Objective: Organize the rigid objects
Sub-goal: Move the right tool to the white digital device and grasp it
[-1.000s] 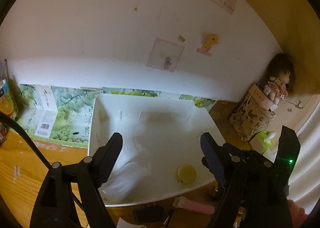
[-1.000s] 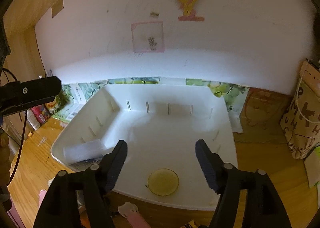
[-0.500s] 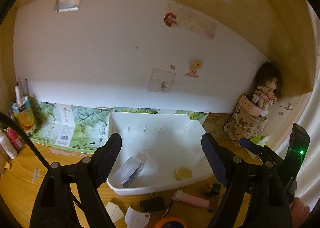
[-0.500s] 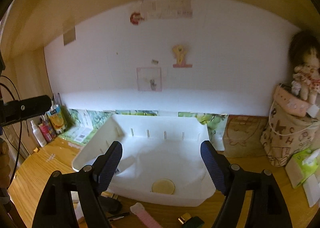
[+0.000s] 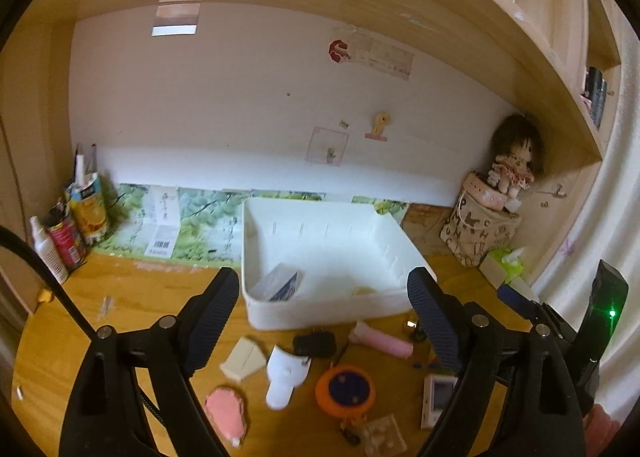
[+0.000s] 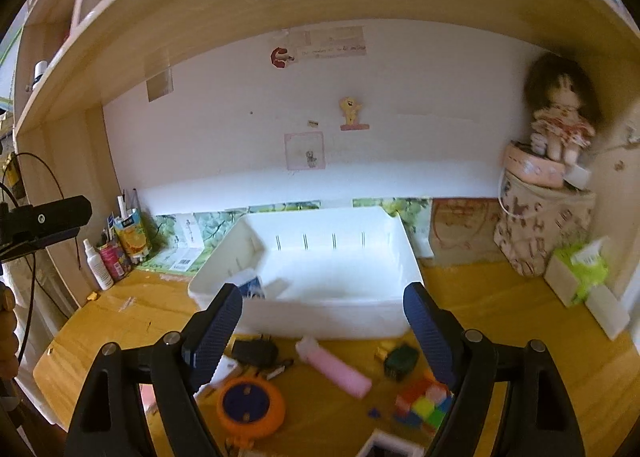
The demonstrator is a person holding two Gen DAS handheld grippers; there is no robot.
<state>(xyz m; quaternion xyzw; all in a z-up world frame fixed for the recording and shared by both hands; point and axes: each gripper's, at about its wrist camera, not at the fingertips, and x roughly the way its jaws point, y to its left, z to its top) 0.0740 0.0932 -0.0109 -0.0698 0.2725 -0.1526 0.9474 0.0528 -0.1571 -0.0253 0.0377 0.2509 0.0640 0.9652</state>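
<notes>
A white bin (image 5: 332,309) (image 6: 320,317) sits on the wooden desk and holds a small blue-and-white box (image 5: 280,287) (image 6: 250,287) and a yellow disc (image 5: 362,291). In front of it lie a black adapter (image 5: 314,344) (image 6: 254,351), a pink stick (image 5: 380,341) (image 6: 334,367), an orange round case (image 5: 345,389) (image 6: 251,407), a white holder (image 5: 285,375), a pink pad (image 5: 225,415), a cream block (image 5: 242,359) and a colour cube (image 6: 424,403). My left gripper (image 5: 324,317) and right gripper (image 6: 322,327) are open and empty, held back above these items.
Bottles and a juice carton (image 5: 86,209) stand at the far left. A printed bag with a doll (image 5: 486,225) (image 6: 540,225) and a tissue pack (image 6: 580,269) stand at the right. A shelf overhangs the desk. A dark green block (image 6: 400,361) lies near the cube.
Both grippers have pulled back and up from the bin. The loose items on the desk in front of it have come into view. Both stay open.
</notes>
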